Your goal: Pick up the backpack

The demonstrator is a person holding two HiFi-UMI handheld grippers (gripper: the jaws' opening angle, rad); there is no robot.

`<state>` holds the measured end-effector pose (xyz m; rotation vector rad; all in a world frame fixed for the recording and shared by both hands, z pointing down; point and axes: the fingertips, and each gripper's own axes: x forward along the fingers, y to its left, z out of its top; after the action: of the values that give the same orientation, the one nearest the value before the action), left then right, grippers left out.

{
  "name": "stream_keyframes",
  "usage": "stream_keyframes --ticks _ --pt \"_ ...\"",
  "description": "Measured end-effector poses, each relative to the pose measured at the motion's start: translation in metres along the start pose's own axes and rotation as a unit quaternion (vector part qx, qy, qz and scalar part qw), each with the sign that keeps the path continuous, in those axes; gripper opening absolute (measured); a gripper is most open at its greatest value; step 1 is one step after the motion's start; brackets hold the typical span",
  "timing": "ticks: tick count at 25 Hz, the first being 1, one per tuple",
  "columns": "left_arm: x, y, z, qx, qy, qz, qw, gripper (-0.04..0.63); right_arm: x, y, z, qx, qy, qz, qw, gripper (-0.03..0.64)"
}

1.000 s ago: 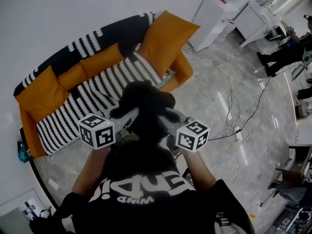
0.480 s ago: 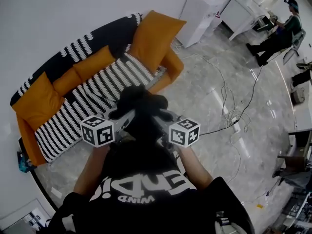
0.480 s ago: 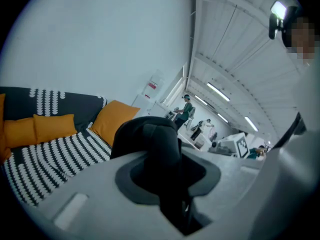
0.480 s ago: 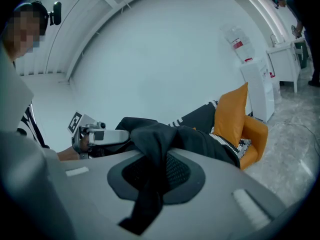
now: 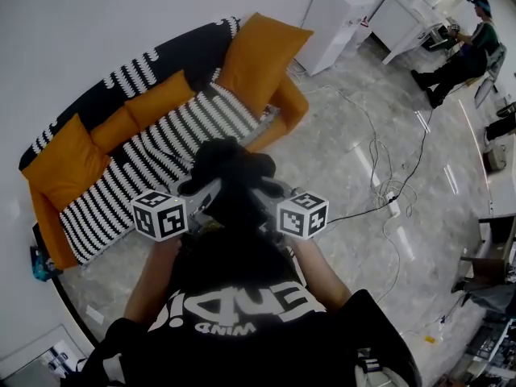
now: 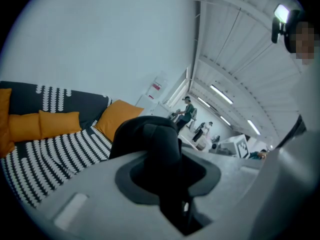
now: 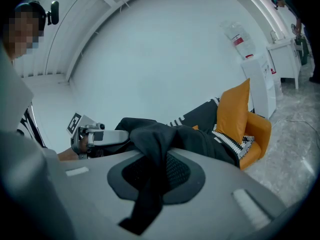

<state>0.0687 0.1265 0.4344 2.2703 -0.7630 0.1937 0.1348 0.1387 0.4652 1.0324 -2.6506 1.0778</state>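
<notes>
two tight pinches: held backpack [image 5: 232, 166] between left gripper [image 5: 211, 192] and right gripper [image 5: 270, 190], jaws nearly closed on fabric; pointed lengthwise toward sofa [image 5: 161, 156].

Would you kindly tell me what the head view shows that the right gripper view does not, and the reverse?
Only the head view shows the marker cube on the right gripper and the white lettering on the person's black shirt. Only the right gripper view shows a black fold of the backpack pinched between that gripper's jaws. Both show the backpack itself, the striped sofa with orange cushions, and the white cabinet.
</notes>
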Motion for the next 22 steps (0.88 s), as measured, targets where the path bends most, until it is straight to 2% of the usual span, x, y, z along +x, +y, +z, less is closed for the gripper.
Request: stream_keyframes --ticks 22 --pt "-0.008 0.022 0.010 -0.004 0.011 -0.005 0.9999 0.103 0.027 0.003 0.005 -0.009 0.028 0.019 0.999 0.041"
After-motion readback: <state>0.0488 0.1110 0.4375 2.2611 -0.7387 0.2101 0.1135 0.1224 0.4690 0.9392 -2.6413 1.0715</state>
